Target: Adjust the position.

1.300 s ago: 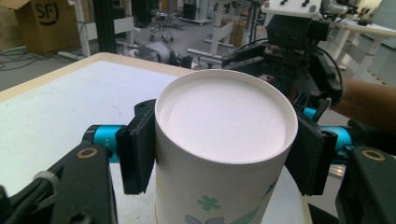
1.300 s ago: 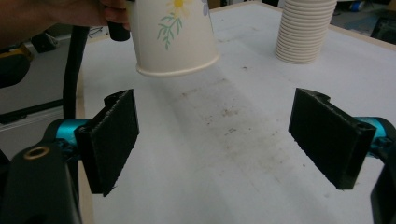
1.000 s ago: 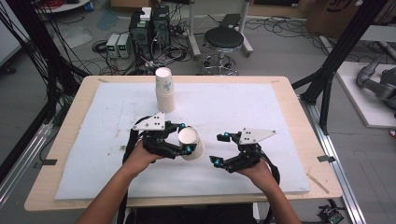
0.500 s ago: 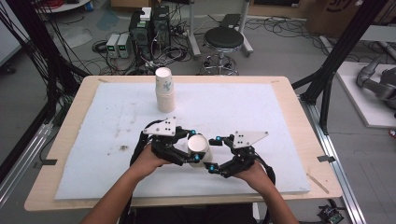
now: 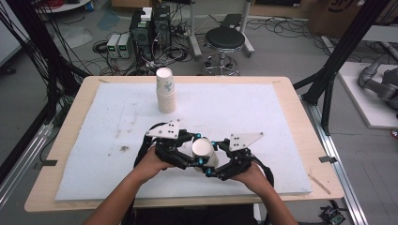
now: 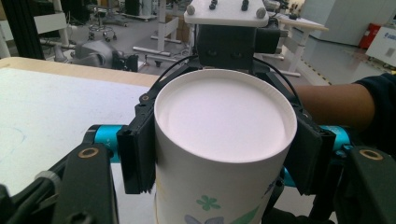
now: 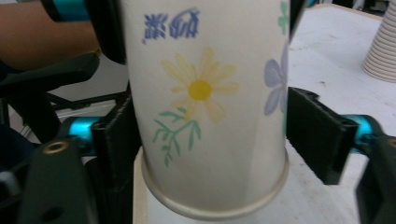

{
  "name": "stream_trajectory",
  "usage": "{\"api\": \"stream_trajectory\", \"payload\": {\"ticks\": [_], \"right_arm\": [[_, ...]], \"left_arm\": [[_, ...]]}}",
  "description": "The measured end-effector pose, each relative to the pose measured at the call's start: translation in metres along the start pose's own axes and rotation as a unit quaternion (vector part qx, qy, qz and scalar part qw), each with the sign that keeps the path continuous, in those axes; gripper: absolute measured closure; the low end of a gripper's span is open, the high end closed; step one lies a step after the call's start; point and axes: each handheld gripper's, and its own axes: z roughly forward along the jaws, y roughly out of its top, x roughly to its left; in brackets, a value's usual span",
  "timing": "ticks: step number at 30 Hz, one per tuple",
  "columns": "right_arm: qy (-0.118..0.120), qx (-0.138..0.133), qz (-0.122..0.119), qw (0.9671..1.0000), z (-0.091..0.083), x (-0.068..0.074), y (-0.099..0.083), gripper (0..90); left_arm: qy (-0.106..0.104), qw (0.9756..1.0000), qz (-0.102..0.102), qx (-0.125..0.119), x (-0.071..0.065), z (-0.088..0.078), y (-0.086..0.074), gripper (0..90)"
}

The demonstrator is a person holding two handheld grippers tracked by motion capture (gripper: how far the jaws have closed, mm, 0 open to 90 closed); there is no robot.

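**A:** Mid-handover, by my read; the flower-printed white paper cup (image 5: 202, 149) was up off the white-covered tabletop (image 5: 281, 117), near its front edge, carried between the two hands; the stack of matching paper cups (image 5: 166, 93) stood well behind, untouched.

**B:** And the left claw (image 5: 190, 155)?

**A:** Clamped on the cup; in the left gripper view its black pads (image 6: 136, 158) pressed the wall from both sides, just under the cup's flat white end, which faced that camera.

**B:** The right claw (image 5: 217, 158) looked busy.

**A:** It was; its jaws had just been closing, with the cup between them; they stood about half apart. In the right gripper view one pad (image 7: 116, 137) seemed to touch the cup near its rolled rim; the other pad (image 7: 317, 135) sat just beside the wall, a sliver clear; so I'd call it not yet gripping.

**B:** What did the next move call for?

**A:** My judgement: finish the squeeze gently, since thin paper crumples; let both right pads seat squarely above the rim; only then should the left claw let go. Release early and the cup drops to the tabletop; squeeze hard and the mouth goes oval.

**B:** Could they have meant to pull two nested cups apart?

**A:** Possibly; I couldn't tell from these views whether a second cup sat inside.
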Motion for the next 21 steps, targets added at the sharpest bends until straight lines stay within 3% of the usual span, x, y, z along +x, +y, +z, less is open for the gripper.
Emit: {"api": "stream_trajectory", "payload": {"ticks": [10,11,13,16,21], "right_arm": [[0.005,-0.003,-0.009,0.9999,-0.002,0.001,0.001,33.6],[0.003,-0.003,-0.01,0.9999,-0.002,0.001,0.001,33.9],[0.002,0.001,-0.008,1.0,-0.004,0.001,0.001,35.0],[-0.004,0.006,-0.015,0.9999,-0.006,0.0,0.002,36.1],[-0.009,0.051,-0.032,0.9982,-0.005,0.0,0.007,36.2]], "left_arm": [[0.007,1.0,0.003,-0.005,-0.001,-0.001,0.0,35.0],[0.017,0.9998,0.006,-0.006,-0.002,-0.002,0.0,32.9],[0.032,0.9995,0.006,-0.003,-0.003,-0.003,0.002,19.6],[0.036,0.9993,0.007,0.008,-0.003,-0.008,0.004,16.1],[0.039,0.9985,0.011,0.036,-0.003,-0.015,0.007,16.1]]}}
